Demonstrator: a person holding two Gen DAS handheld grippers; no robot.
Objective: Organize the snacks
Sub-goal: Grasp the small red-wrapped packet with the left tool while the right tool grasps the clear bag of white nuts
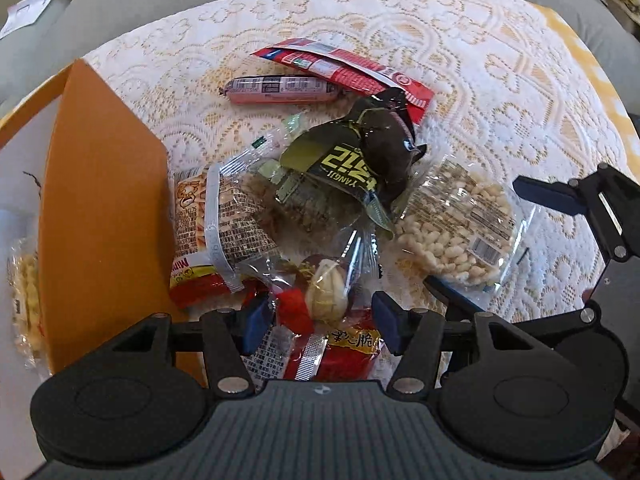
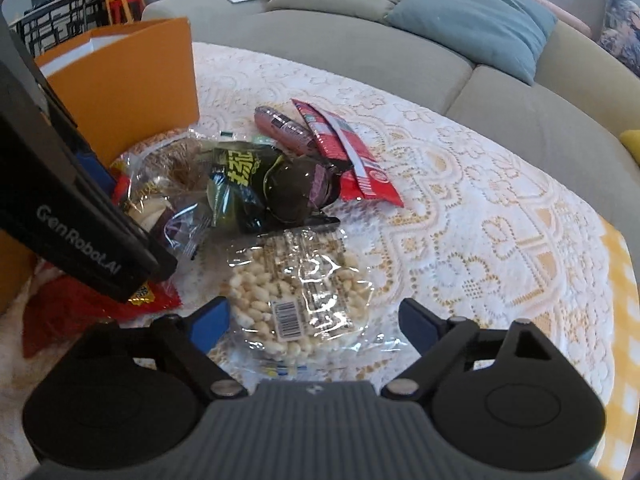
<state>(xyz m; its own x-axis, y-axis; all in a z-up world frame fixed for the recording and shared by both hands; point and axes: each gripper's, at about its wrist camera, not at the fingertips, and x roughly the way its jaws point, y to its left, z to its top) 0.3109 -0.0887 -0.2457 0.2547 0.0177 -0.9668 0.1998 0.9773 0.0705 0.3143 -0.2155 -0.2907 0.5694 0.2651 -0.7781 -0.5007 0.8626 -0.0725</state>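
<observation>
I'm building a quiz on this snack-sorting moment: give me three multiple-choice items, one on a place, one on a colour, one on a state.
1. Where does the puffed rice cake pack lie?
A. Inside the box
B. On the lace tablecloth, between the right gripper's fingers
C. On the sofa

2. What colour is the box wall?
A. Orange
B. Green
C. Black

3. How are the right gripper's jaws?
A. Shut on the sausage
B. Shut empty
C. Open

Answers: 1 B, the pack sits on the cloth between blue pads. 2 A, the wall is plainly orange. 3 C, the fingers are wide apart.

Soft daylight, glare on clear wrappers, fisheye-bent dark corners, slight blur.
</observation>
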